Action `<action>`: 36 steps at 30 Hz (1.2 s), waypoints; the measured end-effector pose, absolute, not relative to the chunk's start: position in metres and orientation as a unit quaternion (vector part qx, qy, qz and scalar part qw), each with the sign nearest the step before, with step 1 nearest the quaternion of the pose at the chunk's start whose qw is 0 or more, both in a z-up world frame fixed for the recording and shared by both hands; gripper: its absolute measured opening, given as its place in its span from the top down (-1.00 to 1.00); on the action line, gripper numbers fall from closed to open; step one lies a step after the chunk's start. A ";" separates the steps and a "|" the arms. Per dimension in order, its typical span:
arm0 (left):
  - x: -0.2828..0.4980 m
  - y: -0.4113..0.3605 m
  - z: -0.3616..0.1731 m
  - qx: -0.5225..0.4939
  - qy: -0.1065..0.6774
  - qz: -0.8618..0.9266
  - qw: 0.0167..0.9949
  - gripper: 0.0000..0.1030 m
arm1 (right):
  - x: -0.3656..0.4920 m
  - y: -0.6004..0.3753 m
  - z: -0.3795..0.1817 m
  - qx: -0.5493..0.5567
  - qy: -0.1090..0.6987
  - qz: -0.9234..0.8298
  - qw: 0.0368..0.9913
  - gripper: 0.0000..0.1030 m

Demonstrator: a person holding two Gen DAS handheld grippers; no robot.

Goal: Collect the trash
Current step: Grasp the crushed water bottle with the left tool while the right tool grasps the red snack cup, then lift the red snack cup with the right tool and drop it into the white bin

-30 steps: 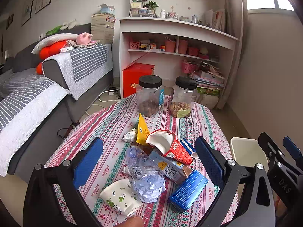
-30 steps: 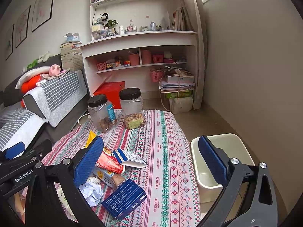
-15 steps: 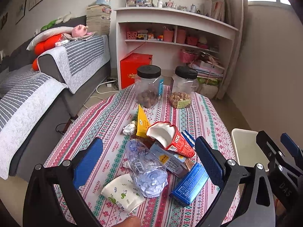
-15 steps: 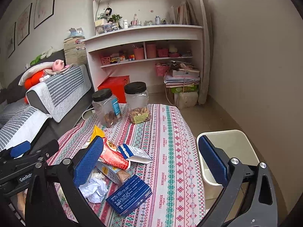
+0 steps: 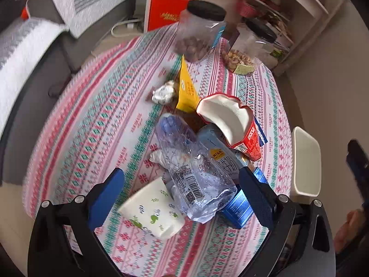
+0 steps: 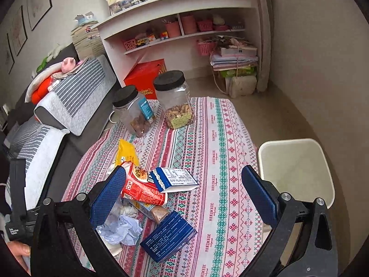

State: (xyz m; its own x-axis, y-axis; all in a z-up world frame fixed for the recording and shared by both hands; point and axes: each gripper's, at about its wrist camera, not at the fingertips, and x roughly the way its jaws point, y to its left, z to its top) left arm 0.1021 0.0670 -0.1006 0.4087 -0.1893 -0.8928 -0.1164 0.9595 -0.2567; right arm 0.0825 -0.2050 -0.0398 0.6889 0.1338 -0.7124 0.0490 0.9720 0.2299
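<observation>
A heap of trash lies on the patterned tablecloth [image 5: 96, 124]: a crushed clear bottle [image 5: 191, 175], a paper cup [image 5: 152, 210], a red noodle cup [image 5: 233, 124], a yellow wrapper [image 5: 188, 90], a foil ball [image 5: 162, 94] and a dark blue box [image 6: 168, 239]. My left gripper [image 5: 182, 196] is open, its jaws either side of the bottle and paper cup. My right gripper [image 6: 184, 198] is open and empty above the red cup [image 6: 140, 189] and a blue-white carton [image 6: 175, 179]. A white bin [image 6: 295, 168] stands right of the table.
Two black-lidded jars [image 6: 175, 99] [image 6: 132, 110] of nuts stand at the table's far end. A grey sofa [image 6: 57, 106] runs along the left. A white shelf unit [image 6: 180, 23] and a red box [image 6: 147, 76] are behind the table.
My left gripper has tilted down and moved closer over the trash heap, now straddling the bottle. My right gripper has moved forward and lower over the table.
</observation>
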 end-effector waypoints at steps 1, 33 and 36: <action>0.107 0.072 -0.111 -0.173 0.560 -0.028 0.810 -0.87 | 0.087 -0.209 -0.052 0.131 0.412 0.018 0.902 -0.87; 0.140 0.136 -0.101 -0.251 0.568 -0.035 0.783 -0.03 | 0.155 -0.069 -0.113 -0.135 0.471 0.202 0.848 -0.87; 0.139 0.141 -0.100 -0.254 0.570 -0.034 0.781 -0.03 | 0.158 -0.056 -0.120 -0.149 0.471 0.203 0.845 -0.87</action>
